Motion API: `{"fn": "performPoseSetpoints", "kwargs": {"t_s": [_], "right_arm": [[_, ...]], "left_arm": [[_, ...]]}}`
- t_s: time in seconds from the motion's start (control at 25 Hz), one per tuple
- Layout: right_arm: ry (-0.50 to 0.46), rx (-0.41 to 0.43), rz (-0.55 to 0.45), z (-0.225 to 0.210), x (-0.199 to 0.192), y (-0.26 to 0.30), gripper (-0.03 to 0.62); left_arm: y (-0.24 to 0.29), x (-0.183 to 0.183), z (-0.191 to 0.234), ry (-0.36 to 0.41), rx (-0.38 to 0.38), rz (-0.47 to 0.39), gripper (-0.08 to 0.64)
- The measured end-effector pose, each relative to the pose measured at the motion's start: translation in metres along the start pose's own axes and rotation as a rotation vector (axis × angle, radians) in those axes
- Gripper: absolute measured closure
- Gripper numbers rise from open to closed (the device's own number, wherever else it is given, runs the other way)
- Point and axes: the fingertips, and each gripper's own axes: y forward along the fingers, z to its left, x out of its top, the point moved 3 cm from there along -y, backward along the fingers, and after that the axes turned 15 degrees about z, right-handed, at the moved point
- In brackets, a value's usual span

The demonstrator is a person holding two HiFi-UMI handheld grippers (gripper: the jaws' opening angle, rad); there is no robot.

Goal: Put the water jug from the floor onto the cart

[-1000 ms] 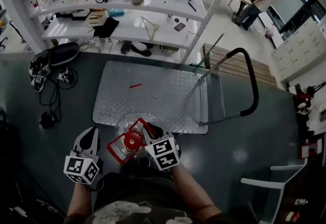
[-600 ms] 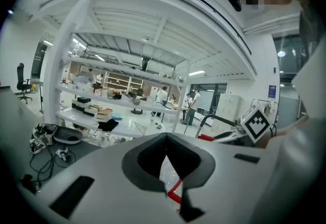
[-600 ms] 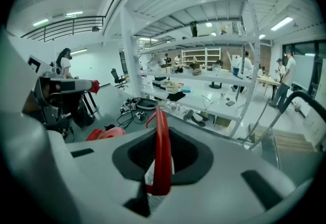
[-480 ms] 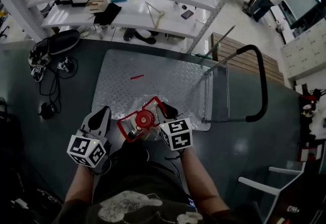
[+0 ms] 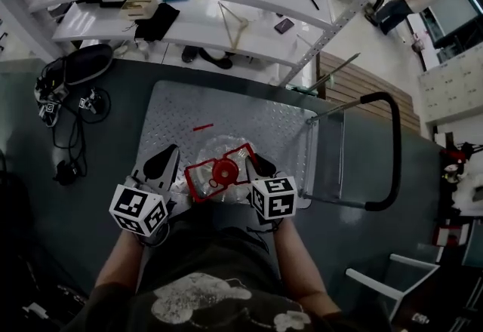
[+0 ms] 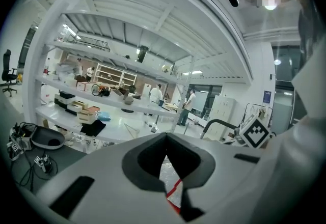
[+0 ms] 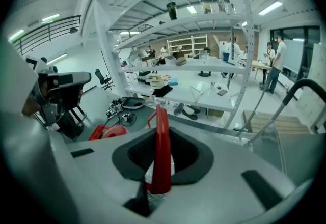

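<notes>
The water jug (image 5: 217, 151) is clear plastic with a red cap (image 5: 224, 170) and a red frame handle (image 5: 201, 175). It hangs over the near edge of the cart's metal deck (image 5: 256, 123). My right gripper (image 5: 256, 169) is shut on the right side of the red handle (image 7: 162, 151), which stands upright between its pads. My left gripper (image 5: 167, 161) sits close against the jug's left side with its jaws together. In the left gripper view only a sliver of clear plastic and red handle (image 6: 174, 190) shows past the left gripper (image 6: 165, 167).
The cart's black push handle (image 5: 392, 149) rises on the right, and a small red item (image 5: 201, 127) lies on the deck. White shelves (image 5: 189, 21) full of items stand behind the cart. Cables and a dark bag (image 5: 75, 70) lie on the floor at left. A white chair (image 5: 377, 281) is at bottom right.
Both grippers and the jug have moved forward, from over the floor in front of the cart to over the deck's near edge. The right grip on the handle is unchanged.
</notes>
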Motion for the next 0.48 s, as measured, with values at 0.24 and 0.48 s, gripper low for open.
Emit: {"fn": "performPoseSetpoints", "kwargs": {"t_s": [0.24,0.48], "right_arm": [[0.046,0.001,0.035,-0.019,0.026,0.041,0.55],[0.055,-0.007,0.074,-0.047,0.043,0.067,0.548]], "left_arm": [[0.031,0.019,0.024,-0.006,-0.026,0.026,0.551],[0.053,0.029,0.032,-0.007,-0.021,0.047,0.551]]}}
